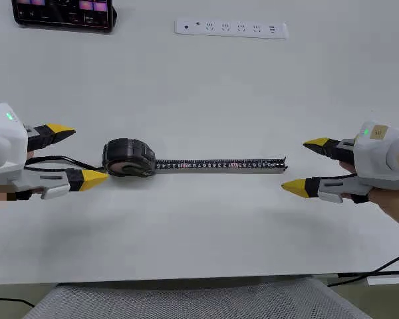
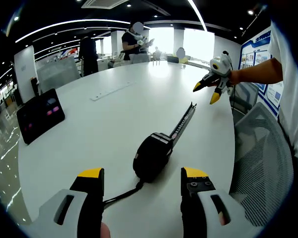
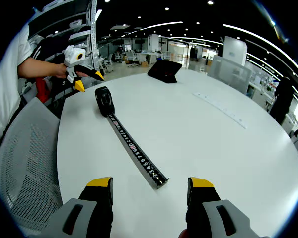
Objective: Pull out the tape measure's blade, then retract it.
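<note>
A black tape measure (image 1: 128,158) lies on the white table (image 1: 199,80), its blade (image 1: 219,163) drawn out to the right and flat on the surface. My left gripper (image 1: 72,154) stands open just left of the case, apart from it, with the case's cord (image 1: 60,160) between its fingers. My right gripper (image 1: 310,165) is open a short way right of the blade's end hook (image 1: 284,163). In the left gripper view the case (image 2: 153,155) sits ahead of the open jaws. In the right gripper view the blade end (image 3: 159,181) lies just ahead of the open jaws.
A white power strip (image 1: 231,28) lies at the far side of the table, and a dark tablet (image 1: 64,13) stands at the far left. A mesh chair back (image 1: 199,302) is at the near edge. People stand far off in the room.
</note>
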